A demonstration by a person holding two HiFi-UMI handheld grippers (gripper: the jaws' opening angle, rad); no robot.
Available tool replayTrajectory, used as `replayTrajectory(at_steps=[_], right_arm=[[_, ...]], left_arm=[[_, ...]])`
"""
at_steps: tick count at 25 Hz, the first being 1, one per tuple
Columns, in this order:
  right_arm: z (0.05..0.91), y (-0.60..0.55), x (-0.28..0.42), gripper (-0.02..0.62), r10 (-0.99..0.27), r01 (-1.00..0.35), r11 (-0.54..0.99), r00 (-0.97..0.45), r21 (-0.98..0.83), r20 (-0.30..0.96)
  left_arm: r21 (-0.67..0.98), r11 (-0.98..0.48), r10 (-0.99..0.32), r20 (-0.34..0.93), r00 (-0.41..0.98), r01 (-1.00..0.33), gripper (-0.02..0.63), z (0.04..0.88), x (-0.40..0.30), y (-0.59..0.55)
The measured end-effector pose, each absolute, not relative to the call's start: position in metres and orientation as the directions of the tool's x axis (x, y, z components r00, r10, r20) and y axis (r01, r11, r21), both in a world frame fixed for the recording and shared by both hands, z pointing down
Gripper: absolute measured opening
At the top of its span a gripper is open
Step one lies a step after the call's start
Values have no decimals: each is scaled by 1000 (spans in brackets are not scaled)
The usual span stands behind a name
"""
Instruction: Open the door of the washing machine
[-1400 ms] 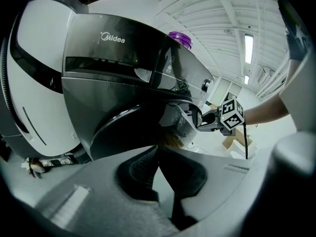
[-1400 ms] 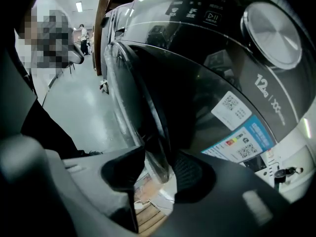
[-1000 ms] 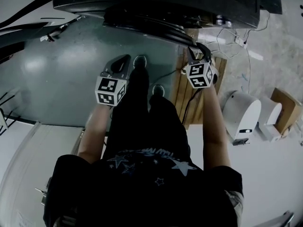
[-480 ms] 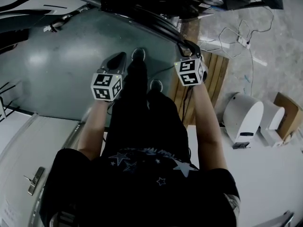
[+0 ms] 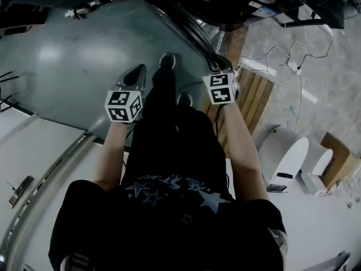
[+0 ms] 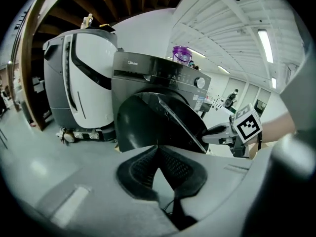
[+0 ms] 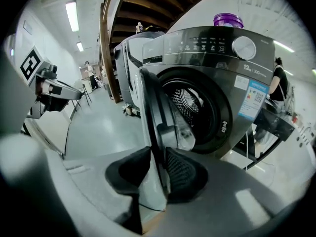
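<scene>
The dark washing machine (image 7: 217, 48) stands with its round door (image 7: 150, 112) swung partly out, so the drum (image 7: 190, 102) shows. My right gripper (image 7: 154, 162) has the door's edge between its pads, which are closing onto it and touch both sides. In the head view that right gripper (image 5: 221, 66) sits at the end of the door's dark rim (image 5: 192, 33). My left gripper (image 5: 135, 75) hovers over the grey floor to the left, well clear of the door. The left gripper (image 6: 157, 152) is shut, pad tips together, holding nothing, and it faces the door (image 6: 158, 117).
A wooden pallet (image 5: 248, 95) lies under the machine's right side, with cables (image 5: 282, 55) beyond it. A white appliance (image 5: 285, 145) and a cardboard box (image 5: 338, 151) stand to the right. Left of the washer is a white machine (image 6: 74, 83). A person (image 7: 280, 80) stands behind it.
The door has swung further out with my right gripper on its edge. Both grippers have shifted left in the head view, and the machine has slid toward the top right.
</scene>
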State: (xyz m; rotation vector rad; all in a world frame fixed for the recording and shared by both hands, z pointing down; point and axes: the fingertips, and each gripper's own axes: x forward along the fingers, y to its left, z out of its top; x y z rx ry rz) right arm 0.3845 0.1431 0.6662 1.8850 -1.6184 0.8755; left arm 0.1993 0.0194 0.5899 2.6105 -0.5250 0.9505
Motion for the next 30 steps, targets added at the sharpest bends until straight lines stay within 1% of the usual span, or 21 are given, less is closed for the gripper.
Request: replayTrajectory(at_steps=[3,8,16,22,25,30], right_arm=[[668,142,361,91,-665,-993,-115,45,-42,746],[666,139,313,91,-666,-995,-60,-18,-78,746],[671,122,233,116,-661,-988,19,-128,-154,740],[672,100,174,127,-658,-980,11,-156,-198,736],[673,86,143,129,-645,-976,37,-188,-215,741],[675,44,100,137,-645,-973,46,-203,-228,736]], left_arm=[[128,-868,-279,674,684,-480,11,588,170,21],[118,-825,-339,679,651,-553,11,580,120,24],[129,-742,-404,698,592,-658,11,588,50,26],[153,-677,-444,695,566,-720,11,592,-5,23],[173,-630,-460,702,544,-757,11,602,-33,20],[188,-586,-478,706,523,-788,11,614,-63,-10]])
